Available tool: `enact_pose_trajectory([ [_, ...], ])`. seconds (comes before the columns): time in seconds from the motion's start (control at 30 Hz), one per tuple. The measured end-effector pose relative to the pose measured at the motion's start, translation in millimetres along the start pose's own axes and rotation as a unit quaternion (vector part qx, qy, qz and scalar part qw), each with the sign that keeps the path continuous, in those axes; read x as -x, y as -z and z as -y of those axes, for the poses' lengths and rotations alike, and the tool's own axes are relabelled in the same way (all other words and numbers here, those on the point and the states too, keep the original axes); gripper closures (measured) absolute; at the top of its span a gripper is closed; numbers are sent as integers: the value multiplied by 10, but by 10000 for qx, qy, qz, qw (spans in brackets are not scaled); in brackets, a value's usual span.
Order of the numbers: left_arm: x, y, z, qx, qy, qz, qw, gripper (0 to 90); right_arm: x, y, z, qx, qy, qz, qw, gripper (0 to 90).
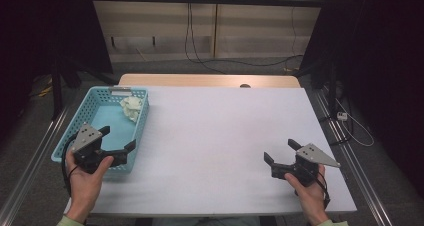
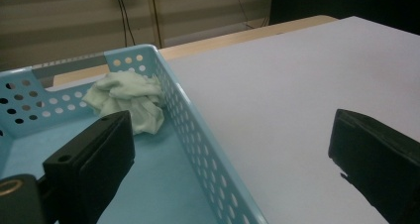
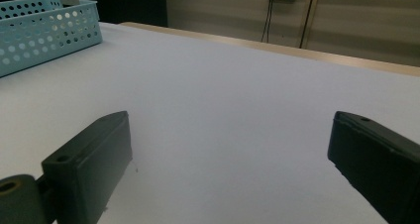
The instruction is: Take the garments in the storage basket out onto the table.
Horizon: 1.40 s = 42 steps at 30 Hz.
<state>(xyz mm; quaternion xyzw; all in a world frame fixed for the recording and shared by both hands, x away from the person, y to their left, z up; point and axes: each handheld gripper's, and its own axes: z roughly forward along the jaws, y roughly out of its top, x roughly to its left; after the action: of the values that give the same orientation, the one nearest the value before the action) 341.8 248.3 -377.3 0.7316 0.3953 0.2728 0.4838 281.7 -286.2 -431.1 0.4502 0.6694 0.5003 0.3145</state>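
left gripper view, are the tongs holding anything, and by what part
Nothing is held. The left tongs are open over the basket wall; the crumpled cloth lies apart.

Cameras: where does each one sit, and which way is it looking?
High view: above the person's side, looking down at the table; both hands and grippers show.
Left gripper view: on the left gripper, facing the basket and cloth; its jaws show.
Right gripper view: on the right gripper, facing across the table; its jaws show.
All share the basket.
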Motion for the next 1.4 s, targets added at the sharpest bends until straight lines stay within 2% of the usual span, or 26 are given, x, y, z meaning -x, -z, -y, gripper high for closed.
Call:
enact_pose_trajectory([
  [0.23,-105,-68,-133,-83,66,-80,9999,41,12,-10,2,6,-15,-21,10000,29],
  [0.3,-136,-106,-174,-62,108,-42,9999,41,7,-4,1,11,-3,-29,10000,28],
  [0.53,-229,-202,-283,-50,49,-137,9999,40,-2,-7,-1,11,15,-52,10000,28],
  [0.57,-248,-219,-300,-86,30,-174,9998,40,0,-10,0,8,11,-52,10000,28],
  [0.67,-298,-281,-347,-144,138,-83,9998,40,4,-9,1,7,9,-47,10000,28],
  [0.77,-333,-350,-383,-251,14,-185,9995,40,3,-3,1,18,2,-51,10000,27],
  [0.83,-363,-415,-394,-374,69,-90,9992,38,3,-1,1,11,-1,-52,10000,27],
  [1.03,-445,-573,-405,-608,68,-48,9981,42,-20,-11,-10,12,33,-56,10000,27],
  [1.2,-525,-645,-470,-549,98,-122,9984,40,-14,6,-7,14,26,-42,10000,26],
  [1.4,-617,-785,-497,-753,150,-160,9969,36,-21,6,-7,8,28,-69,10000,26],
])
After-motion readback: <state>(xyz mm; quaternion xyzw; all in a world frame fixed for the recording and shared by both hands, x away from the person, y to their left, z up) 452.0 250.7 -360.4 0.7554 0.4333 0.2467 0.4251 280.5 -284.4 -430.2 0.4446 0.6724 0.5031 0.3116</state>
